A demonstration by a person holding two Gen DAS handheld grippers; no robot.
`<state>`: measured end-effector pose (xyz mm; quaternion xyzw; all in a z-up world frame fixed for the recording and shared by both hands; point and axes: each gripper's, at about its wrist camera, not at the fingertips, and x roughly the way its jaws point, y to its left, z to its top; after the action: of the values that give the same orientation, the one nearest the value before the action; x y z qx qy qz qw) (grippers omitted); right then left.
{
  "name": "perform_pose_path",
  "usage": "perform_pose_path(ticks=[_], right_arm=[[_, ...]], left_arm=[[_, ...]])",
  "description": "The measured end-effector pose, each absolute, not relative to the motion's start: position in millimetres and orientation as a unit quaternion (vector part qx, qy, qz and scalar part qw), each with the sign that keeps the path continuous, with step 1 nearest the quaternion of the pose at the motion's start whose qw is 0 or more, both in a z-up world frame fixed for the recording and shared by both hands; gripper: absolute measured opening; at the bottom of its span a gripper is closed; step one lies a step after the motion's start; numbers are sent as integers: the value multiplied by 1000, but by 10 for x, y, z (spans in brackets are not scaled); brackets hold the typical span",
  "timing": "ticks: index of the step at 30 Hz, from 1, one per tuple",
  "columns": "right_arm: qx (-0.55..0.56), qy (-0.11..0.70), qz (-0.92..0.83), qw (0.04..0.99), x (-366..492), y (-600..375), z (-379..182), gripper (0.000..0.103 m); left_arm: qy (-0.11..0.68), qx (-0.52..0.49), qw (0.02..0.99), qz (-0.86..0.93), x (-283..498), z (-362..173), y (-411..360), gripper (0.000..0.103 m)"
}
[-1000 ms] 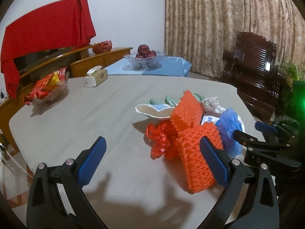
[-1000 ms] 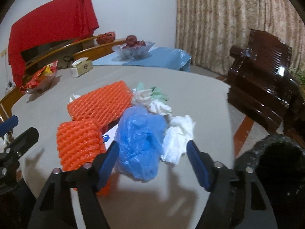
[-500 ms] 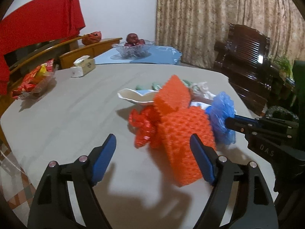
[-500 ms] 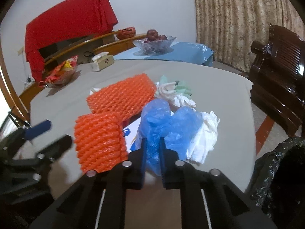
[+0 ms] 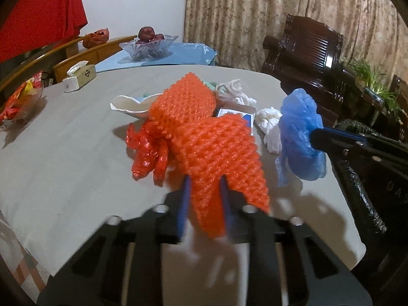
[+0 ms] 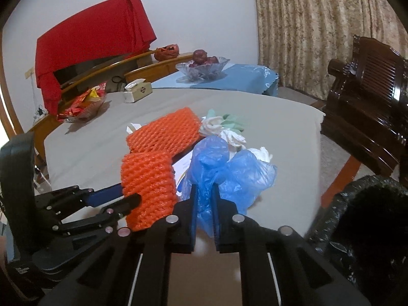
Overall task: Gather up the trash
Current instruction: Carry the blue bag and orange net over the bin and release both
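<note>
On the grey table [image 5: 63,165] lies a heap of trash. My left gripper [image 5: 204,199] has the near end of an orange foam net [image 5: 216,153] between its blue pads, and its jaws are closing on it. A second orange net [image 5: 186,102], a red crinkled wrapper [image 5: 148,150] and white tissues [image 5: 270,125] lie around it. My right gripper [image 6: 204,204] is shut on a blue plastic bag [image 6: 229,170], which hangs just above the table. The right wrist view shows the left gripper [image 6: 127,196] at the orange net [image 6: 148,186].
A black-lined trash bin [image 6: 369,216] stands off the table's right edge. At the far side are a tissue box [image 5: 79,79], a snack basket [image 5: 17,102] and a glass fruit bowl [image 5: 150,46]. A dark wooden chair [image 5: 306,51] is beyond the table.
My left gripper moved forward and down, and its jaws came together on the orange net. My right gripper shut on the blue bag and raised it a little.
</note>
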<state>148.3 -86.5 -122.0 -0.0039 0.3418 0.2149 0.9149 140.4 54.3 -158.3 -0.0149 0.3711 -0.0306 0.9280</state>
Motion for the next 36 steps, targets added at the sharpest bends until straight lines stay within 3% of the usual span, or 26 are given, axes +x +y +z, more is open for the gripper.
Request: perform_pose_path(ticks=[3,4,23,36], right_arm=[[-2,339,214,916,1440,-908,-1190,10],[-1,337,214,917,1430,-919,-1178,10],[9,294,180,939,1174,-1333,-825,10],[26,286,62,956,853,-2325,-658,10]], left_arm=[[365,-11,931,-25,1362,-1536,525,7],[360,-7,933,-23,1343,-1505,512,0],[296,-5,953,-62,1121,-881,269,0],[271,13,943,-195,1128,-665,-773,0]])
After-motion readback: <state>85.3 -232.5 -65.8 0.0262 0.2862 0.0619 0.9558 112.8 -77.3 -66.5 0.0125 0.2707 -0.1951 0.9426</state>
